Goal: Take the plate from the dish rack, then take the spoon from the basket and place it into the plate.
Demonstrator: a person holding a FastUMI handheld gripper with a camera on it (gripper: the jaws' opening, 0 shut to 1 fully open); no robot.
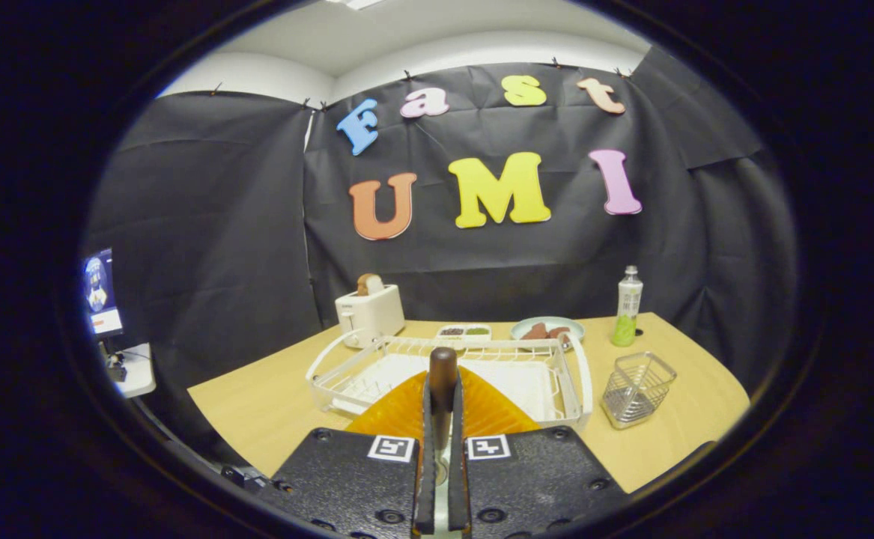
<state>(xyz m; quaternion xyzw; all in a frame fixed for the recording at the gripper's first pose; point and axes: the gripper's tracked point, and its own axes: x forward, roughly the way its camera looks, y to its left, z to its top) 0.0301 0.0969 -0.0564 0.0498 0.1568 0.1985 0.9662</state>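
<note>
A light wooden desk (676, 419) carries everything. On it, just beyond the tongs (442, 419), lies a white wire dish rack (377, 359), and against its near side an orange ribbed plate (493, 410) is seen, directly ahead of and below the fingertips; whether it rests on the desk or leans on the rack cannot be told.

The tongs are drawn narrow, both fingers pressed on a dark brown rounded handle (442, 370) that stands upright between them. This is judged to be the spoon's handle; the bowl end is hidden between the fingers. The long axis of the spoon runs forward along the fingers, pointing over the middle of the plate.

The coming move is judged to turn on this relation: the plate lies straight ahead and slightly lower, so a short lowering should bring the spoon into it. Only the rack's near rail stands close to that path.

To the right of the rack, apart from it, a small wire basket (637, 389) stands, with nothing seen in it. Beyond the rack are found a white toaster (369, 314) with bread in it, a small tray (465, 331), a pale dish of food (549, 329) and a bottle (627, 307). A screen (101, 292) is seen off the desk's left side.
</note>
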